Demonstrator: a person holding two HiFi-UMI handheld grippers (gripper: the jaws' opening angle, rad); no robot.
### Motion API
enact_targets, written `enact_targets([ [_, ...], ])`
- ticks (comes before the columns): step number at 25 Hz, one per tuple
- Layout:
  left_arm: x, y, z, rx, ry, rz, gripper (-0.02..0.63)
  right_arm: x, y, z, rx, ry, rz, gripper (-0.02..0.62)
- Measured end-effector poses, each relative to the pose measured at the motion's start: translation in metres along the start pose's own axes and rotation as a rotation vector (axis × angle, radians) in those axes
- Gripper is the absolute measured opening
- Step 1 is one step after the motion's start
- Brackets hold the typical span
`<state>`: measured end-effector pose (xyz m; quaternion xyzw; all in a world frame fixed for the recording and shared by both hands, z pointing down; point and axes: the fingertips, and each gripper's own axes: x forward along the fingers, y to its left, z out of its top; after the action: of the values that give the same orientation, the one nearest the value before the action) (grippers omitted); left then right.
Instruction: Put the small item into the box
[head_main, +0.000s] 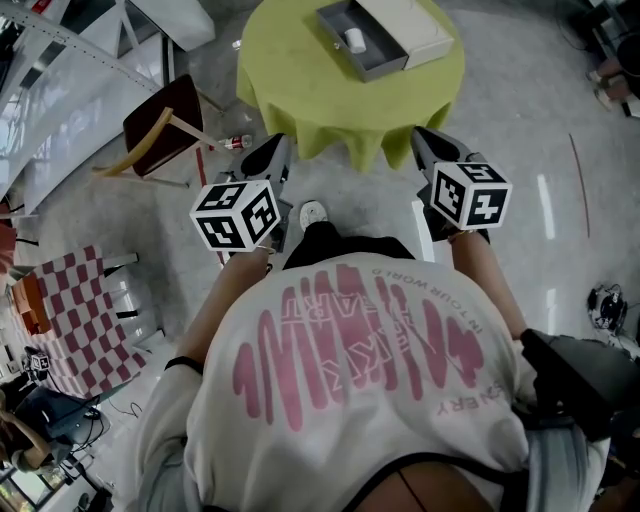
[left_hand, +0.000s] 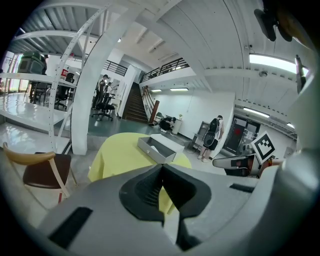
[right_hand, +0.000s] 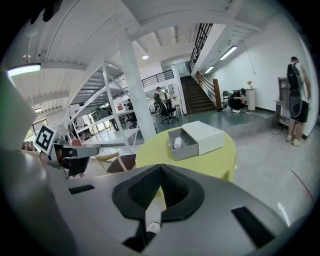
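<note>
We're standing short of the surface (head_main: 300, 95) (right_hand: 150, 152), a round one under a yellow-green cloth, and holding both tools out low in front of us, well apart from its edge.

- The left tool (head_main: 272, 148) (left_hand: 161, 169) is sitting closed: its jaws are meeting at the tips with nothing between them.
- The right tool (head_main: 428, 140) (right_hand: 160, 168) is doing the same, closed and gripping nothing.
- Both are pointing toward the surface and a little down, and neither is touching anything.

The box (head_main: 400, 32) (right_hand: 200, 136) (left_hand: 159, 149) is lying on the far part of the surface. Its grey tray (head_main: 385, 68) is sticking out of the white sleeve (head_main: 415, 25), toward the left in the head view. The item (head_main: 355, 41) (right_hand: 177, 143), small and white, is already lying inside the tray, near its middle. We can't tell whether it's standing or lying on its side.

Around us:
- A chair (head_main: 165, 125) (left_hand: 42, 170) is standing left of the surface.
- A bottle (head_main: 232, 142) is lying on the floor between the chair and the cloth.
- Our shoe (head_main: 312, 213) is showing between the two tools.
- A person (right_hand: 296, 102) is standing far off at the right of the right gripper view.
</note>
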<state>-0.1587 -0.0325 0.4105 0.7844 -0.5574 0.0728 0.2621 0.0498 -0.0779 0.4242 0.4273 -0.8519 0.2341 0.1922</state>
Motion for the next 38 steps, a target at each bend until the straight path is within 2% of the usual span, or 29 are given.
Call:
enact_targets([
  [17, -0.025, -0.007, -0.002, 0.010, -0.033, 0.015, 0.008, -0.016, 0.013, -0.007, -0.014, -0.010, 0.010, 0.005],
  [38, -0.002, -0.026, 0.008, 0.030, -0.034, 0.011, 0.008, -0.019, -0.015, -0.002, -0.025, -0.007, 0.018, 0.005],
])
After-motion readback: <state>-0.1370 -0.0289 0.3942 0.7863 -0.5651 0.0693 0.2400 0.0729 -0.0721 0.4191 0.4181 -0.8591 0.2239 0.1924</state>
